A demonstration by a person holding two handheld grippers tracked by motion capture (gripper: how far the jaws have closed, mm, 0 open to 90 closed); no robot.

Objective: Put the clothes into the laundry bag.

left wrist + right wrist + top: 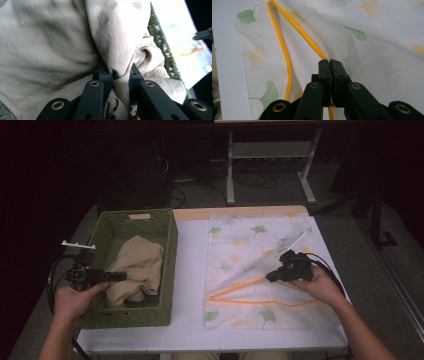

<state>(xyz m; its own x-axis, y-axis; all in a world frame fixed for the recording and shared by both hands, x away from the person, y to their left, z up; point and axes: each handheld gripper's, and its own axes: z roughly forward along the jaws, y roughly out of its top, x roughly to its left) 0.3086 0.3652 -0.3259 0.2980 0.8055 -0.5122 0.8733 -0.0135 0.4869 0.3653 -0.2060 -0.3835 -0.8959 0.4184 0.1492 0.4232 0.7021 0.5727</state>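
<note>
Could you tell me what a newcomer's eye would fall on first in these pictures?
Probably the leaf-printed mesh bag on the table's right, its orange zipper edge pinched by the right gripper. Next, the green basket at left, where the left gripper grips beige cloth.

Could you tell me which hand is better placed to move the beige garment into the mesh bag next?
The left. Its tool is already closed on a fold of the beige garment in the green basket. The right tool is pinching the mesh bag at its yellow zipper edge, holding the opening.
</note>
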